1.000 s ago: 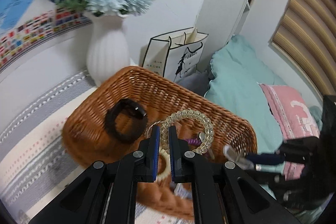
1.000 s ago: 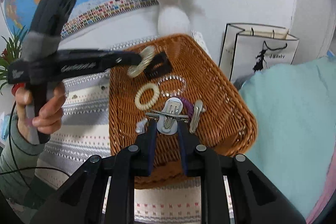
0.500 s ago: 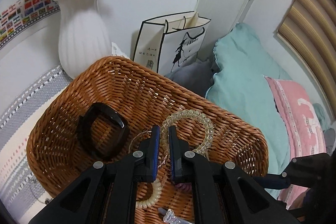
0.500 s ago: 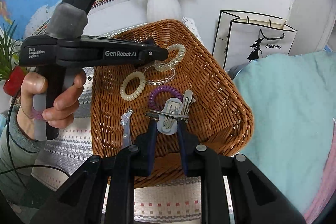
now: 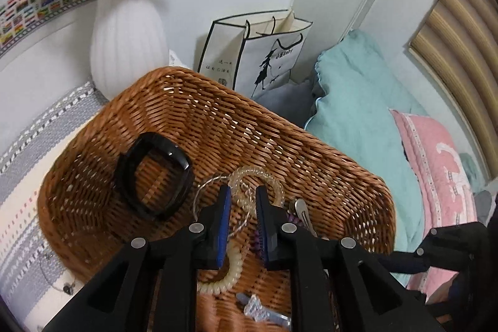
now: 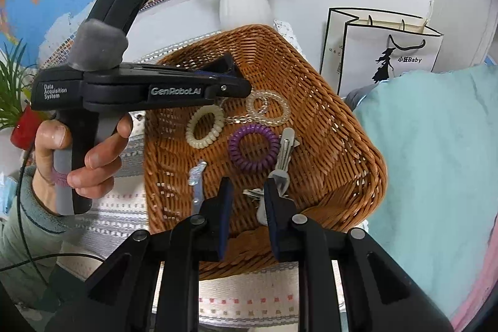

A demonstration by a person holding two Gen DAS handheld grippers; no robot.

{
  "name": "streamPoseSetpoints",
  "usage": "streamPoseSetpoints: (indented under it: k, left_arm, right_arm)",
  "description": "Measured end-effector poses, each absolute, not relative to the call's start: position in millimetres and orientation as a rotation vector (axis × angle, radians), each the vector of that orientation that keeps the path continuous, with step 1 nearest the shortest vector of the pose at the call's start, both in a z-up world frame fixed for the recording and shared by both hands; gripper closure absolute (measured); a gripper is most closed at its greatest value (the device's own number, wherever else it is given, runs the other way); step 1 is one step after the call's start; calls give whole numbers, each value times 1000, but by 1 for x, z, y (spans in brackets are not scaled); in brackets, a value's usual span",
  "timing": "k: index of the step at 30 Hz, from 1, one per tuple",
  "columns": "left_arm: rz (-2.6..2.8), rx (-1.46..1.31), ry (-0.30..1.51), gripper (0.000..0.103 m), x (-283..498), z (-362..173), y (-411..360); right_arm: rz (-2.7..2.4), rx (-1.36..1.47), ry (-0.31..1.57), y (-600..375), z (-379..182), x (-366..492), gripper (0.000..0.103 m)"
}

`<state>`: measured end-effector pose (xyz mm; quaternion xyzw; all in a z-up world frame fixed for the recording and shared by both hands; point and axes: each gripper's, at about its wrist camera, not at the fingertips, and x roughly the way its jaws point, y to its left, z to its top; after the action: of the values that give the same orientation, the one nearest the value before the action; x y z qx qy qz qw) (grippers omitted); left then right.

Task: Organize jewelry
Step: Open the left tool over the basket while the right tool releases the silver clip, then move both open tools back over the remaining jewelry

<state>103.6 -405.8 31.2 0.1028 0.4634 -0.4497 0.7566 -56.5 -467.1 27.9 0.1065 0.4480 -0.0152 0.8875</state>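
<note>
A brown wicker basket (image 5: 218,89) (image 6: 358,129) holds a black bracelet (image 5: 152,176), a cream coil tie (image 6: 205,126), a purple coil tie (image 6: 253,151) and a silver duckbill clip (image 6: 284,151). A clear coil tie (image 5: 258,185) (image 6: 267,108) lies on the basket floor just ahead of my left gripper (image 5: 243,192) (image 6: 239,80). Its jaws are opening and the pads stand off the coil. My right gripper (image 6: 248,189) hovers over the basket's near side, shut on a silver snap clip (image 6: 260,204) that sits low between its fingers. A clear bow clip (image 6: 196,176) lies beside it.
A white vase (image 5: 127,36) with blue flowers stands behind the basket, a paper bag (image 5: 258,58) to its right. Teal bedding (image 5: 358,114) and a pink pillow (image 5: 435,176) lie right of the table. A striped cloth (image 5: 28,176) covers the table; a red pot (image 6: 21,126) stands at the left.
My left gripper has sunk into the basket with the clear coil tie and its jaws have parted; the coil now rests on the basket floor. The silver clip sits lower in my right gripper.
</note>
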Motion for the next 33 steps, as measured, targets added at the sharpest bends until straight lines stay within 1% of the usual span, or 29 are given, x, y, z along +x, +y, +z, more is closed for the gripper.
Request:
streamPoseSetpoints:
  k: [2, 4, 8, 9, 10, 11, 12, 13, 18, 23, 28, 33]
  left_arm:
    - [-985, 207, 1000, 83, 101, 36, -396]
    - [-990, 191, 989, 75, 96, 42, -380]
    - [-977, 174, 934, 72, 83, 58, -334]
    - [-970, 167, 917, 69, 81, 63, -318]
    - [-954, 158, 896, 62, 78, 70, -301]
    - [-938, 145, 877, 58, 76, 75, -285]
    - [-922, 132, 856, 51, 75, 80, -269]
    - [-894, 117, 822, 48, 71, 88, -245]
    - [-761, 101, 712, 46, 57, 110, -158]
    - [-645, 61, 666, 46, 45, 120, -84]
    - [-575, -7, 670, 46, 44, 117, -20]
    - [-514, -59, 715, 46, 55, 102, 16]
  right_arm:
    - [-31, 219, 921, -464, 32, -59, 80]
    - [-17, 222, 910, -458, 38, -61, 77]
    - [26, 206, 864, -439, 52, -66, 69]
    - [39, 197, 847, -432, 56, -67, 65]
    - [49, 192, 836, -426, 59, -67, 63]
    - [64, 186, 824, -419, 63, -66, 62]
    - [79, 180, 815, -412, 66, -65, 62]
    - [93, 174, 808, -404, 68, -63, 61]
    - [162, 153, 804, -361, 71, -51, 61]
    - [204, 132, 830, -315, 68, -40, 61]
    - [232, 106, 853, -271, 65, -31, 61]
    - [243, 84, 879, -239, 61, -19, 61]
